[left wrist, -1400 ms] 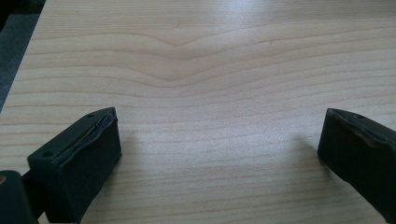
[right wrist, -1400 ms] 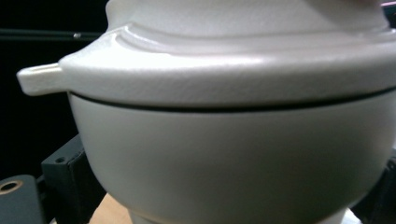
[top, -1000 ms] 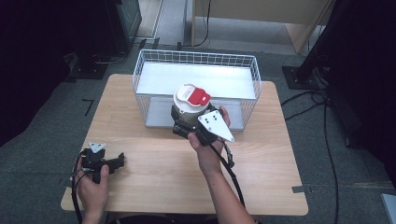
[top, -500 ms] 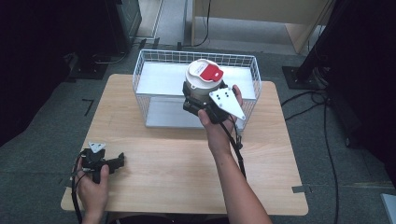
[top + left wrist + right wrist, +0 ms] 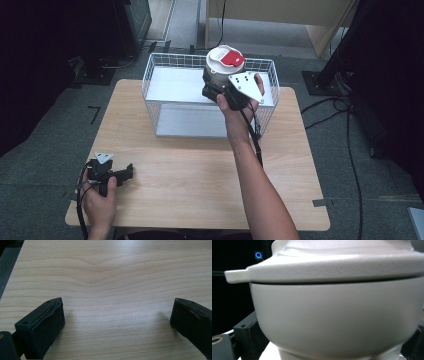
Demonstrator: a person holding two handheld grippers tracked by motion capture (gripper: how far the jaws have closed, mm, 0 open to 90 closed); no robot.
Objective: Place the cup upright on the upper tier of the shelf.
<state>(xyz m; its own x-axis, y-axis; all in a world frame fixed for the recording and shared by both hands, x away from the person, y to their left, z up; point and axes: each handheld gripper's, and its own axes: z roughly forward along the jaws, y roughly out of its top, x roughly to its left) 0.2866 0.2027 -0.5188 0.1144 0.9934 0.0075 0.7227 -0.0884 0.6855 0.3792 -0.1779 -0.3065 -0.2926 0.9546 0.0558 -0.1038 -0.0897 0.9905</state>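
- On the left, we rest our left gripper (image 5: pixel 112 174) low on the wooden table (image 5: pixel 200 175), near its front left corner. In the left gripper view its jaws stand wide apart over bare wood with nothing between them, so we judge it has no part in the work at this point.
- Toward the middle, the white wire basket (image 5: pixel 165 67) sits at the far edge of the table, and its white floor looks bare where we can see it.
- On the right, our right gripper (image 5: pixel 220 92) is clamped on a white lidded container (image 5: pixel 222 65) with a red patch on its lid, held upright in the air above the basket's right part.
- We judge the pick-up and carry done. What is left is lowering the container into the basket, releasing it, and withdrawing the gripper.
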